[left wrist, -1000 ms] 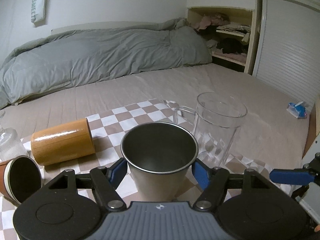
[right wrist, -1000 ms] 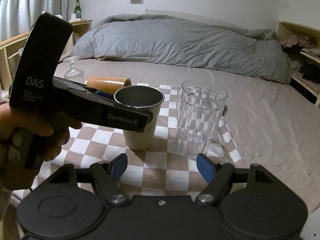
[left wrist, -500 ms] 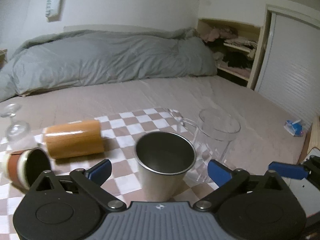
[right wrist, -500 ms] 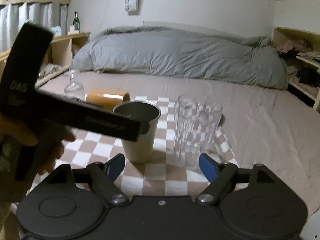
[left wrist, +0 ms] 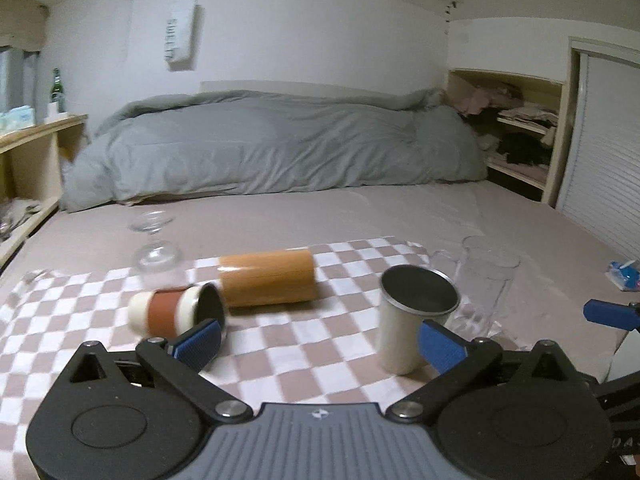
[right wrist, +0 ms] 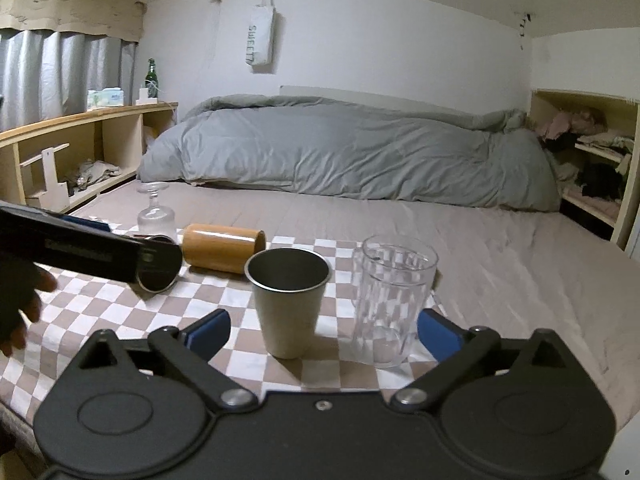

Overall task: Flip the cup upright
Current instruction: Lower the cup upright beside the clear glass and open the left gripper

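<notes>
A steel cup stands upright on the checkered cloth. A clear glass mug stands upright to its right. An orange-brown cylinder cup lies on its side. A cream cup with a brown band lies on its side, mouth toward me; its dark mouth shows in the right wrist view. My left gripper is open and empty, between the banded cup and the steel cup. My right gripper is open and empty, in front of the steel cup and mug.
An upside-down stemmed glass stands behind the fallen cups. A grey duvet lies at the back of the bed. Wooden shelves run along the left; a shelf nook stands at the right. A blue-white packet lies far right.
My left gripper has opened off the steel cup, pulled back and swung left toward the fallen cups. The steel cup stays upright. My right gripper has drawn back slightly.
</notes>
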### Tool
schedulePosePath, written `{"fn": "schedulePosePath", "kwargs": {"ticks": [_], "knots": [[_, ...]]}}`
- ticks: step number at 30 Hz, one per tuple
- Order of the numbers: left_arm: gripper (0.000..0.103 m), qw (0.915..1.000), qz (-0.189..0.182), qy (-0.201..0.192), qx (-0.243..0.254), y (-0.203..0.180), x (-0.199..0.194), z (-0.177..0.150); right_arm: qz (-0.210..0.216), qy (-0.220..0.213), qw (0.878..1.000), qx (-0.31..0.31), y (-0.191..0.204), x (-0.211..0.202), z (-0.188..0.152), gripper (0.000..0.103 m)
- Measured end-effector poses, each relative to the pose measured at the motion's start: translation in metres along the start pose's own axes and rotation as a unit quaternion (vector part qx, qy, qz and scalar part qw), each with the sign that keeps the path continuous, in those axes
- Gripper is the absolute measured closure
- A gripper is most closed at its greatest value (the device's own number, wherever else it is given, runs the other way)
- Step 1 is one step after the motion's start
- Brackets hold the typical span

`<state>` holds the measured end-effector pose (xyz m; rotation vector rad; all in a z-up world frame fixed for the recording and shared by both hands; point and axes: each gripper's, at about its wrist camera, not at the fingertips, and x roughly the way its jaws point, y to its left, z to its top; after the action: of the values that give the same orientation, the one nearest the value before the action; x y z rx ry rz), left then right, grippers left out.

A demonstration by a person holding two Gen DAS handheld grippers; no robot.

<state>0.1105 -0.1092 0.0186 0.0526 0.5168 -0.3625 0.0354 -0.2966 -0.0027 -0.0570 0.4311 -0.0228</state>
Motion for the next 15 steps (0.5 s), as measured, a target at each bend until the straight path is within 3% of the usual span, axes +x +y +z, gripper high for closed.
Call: {"fn": "schedulePosePath", "kwargs": {"ticks": [15], "knots": [[0.0, 0.9976, 0.056, -0.041, 0.001, 0.025, -0.055, -0.04, -0.028, -0.04, 0.999, -0.005, 0.026, -0.025, -0.012, 0.0]]}}
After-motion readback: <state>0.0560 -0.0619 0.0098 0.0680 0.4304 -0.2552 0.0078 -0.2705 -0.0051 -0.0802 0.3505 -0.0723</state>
